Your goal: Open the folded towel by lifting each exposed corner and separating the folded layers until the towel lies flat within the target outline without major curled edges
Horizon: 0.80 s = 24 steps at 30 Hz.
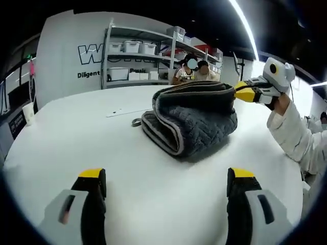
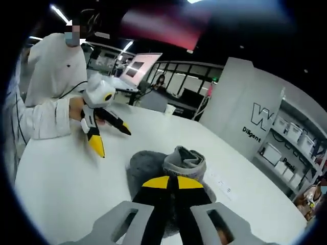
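Note:
A grey quilted towel [image 1: 189, 120] with a pale border lies folded on the white table [image 1: 76, 143]. My right gripper [image 1: 240, 93] reaches in from the right and is shut on the towel's upper layer, holding that edge raised. In the right gripper view its yellow-tipped jaws [image 2: 171, 184] are pressed together on a bunched fold of the towel [image 2: 185, 159]. My left gripper [image 1: 166, 176] stands open, low over the table, well short of the towel. In the right gripper view the left gripper [image 2: 115, 143] has its jaws spread and is held by a person in white sleeves.
A small ring-shaped object [image 1: 136, 122] lies by the towel's left side. A white cup [image 1: 29, 112] stands near the table's far left edge. Shelves with white bins [image 1: 133, 51] and seated people [image 1: 196, 71] are behind the table. A screen [image 2: 140, 66] stands beyond it.

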Each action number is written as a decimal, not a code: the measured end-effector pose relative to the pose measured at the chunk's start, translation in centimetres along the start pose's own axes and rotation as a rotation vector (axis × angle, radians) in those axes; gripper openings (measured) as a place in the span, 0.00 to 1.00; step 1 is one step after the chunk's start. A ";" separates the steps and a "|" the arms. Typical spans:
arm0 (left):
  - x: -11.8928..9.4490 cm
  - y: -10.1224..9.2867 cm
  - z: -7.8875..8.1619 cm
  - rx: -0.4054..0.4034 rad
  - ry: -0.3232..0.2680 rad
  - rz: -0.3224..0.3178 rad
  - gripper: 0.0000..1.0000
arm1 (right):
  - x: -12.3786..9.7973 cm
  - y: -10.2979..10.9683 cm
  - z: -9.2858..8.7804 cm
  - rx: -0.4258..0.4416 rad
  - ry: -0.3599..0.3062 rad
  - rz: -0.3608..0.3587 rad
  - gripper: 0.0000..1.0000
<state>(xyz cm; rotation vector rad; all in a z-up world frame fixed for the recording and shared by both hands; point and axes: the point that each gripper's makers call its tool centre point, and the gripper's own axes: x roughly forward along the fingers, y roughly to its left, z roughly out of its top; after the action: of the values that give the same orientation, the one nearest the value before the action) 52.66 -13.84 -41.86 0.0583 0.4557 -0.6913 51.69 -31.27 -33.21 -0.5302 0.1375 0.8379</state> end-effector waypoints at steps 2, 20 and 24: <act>0.0 -0.1 0.1 -0.002 -0.003 -0.005 0.97 | -0.1 0.2 -0.1 0.009 -0.005 0.002 0.00; -0.1 -0.6 0.2 0.013 -0.003 -0.022 0.98 | -1.4 2.5 -1.2 0.050 -0.030 0.017 0.00; -0.1 -0.7 0.1 0.020 0.003 -0.029 0.98 | -1.6 3.3 -1.6 0.040 -0.018 0.029 0.00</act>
<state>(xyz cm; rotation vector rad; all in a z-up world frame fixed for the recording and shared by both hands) 52.22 -14.33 -41.65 0.0715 0.4530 -0.7240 48.37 -31.30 -35.35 -0.4835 0.1453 0.8663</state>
